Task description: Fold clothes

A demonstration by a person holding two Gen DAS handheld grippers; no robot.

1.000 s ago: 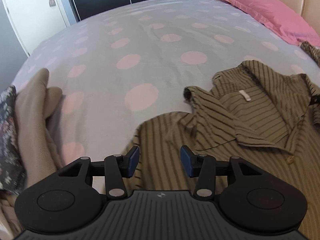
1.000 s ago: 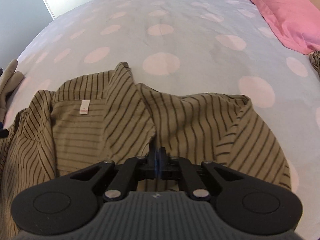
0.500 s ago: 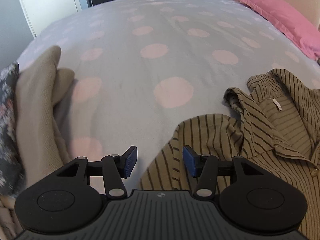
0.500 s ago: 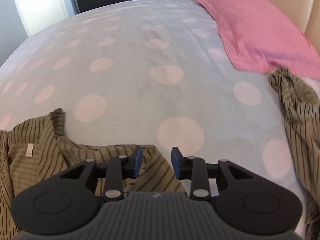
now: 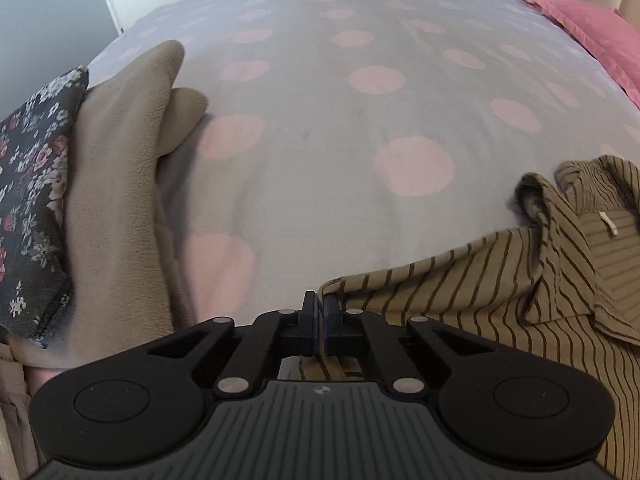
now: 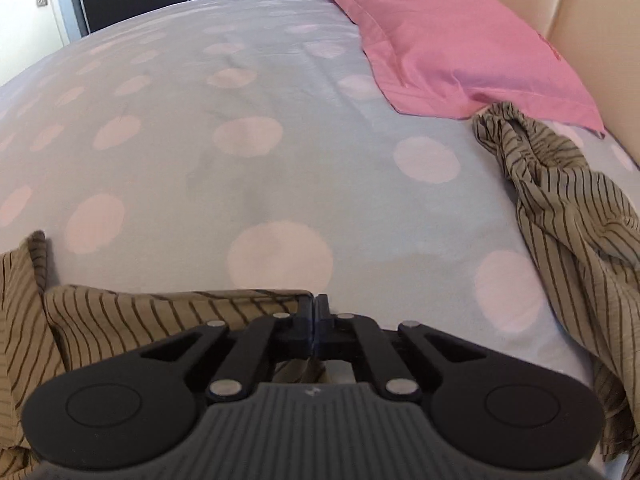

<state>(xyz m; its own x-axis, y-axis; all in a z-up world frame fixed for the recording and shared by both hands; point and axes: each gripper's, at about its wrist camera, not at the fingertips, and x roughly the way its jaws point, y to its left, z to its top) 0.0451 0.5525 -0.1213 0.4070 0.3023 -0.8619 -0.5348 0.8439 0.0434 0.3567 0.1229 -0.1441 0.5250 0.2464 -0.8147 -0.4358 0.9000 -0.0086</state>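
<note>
1. At the far left, a floral fabric (image 5: 28, 184) and a beige garment (image 5: 120, 184) are lying piled at the bed's edge, apparently waiting their turn.
2. The left tool (image 5: 320, 322) is clenching the left shoulder edge of the striped shirt (image 5: 500, 276), having just closed on it.
3. The shirt is lying on the near part of the spotted bed (image 5: 360, 128), collar (image 5: 568, 216) pointing far; its shoulder line is running left to right.
4. The right tool (image 6: 314, 322) is likewise pinching the right shoulder edge (image 6: 180, 308), having just closed; paired grips probably suit lifting it flat.
5. At the right, a sleeve (image 6: 568, 208) is trailing toward the pink pillow (image 6: 460, 44).
</note>
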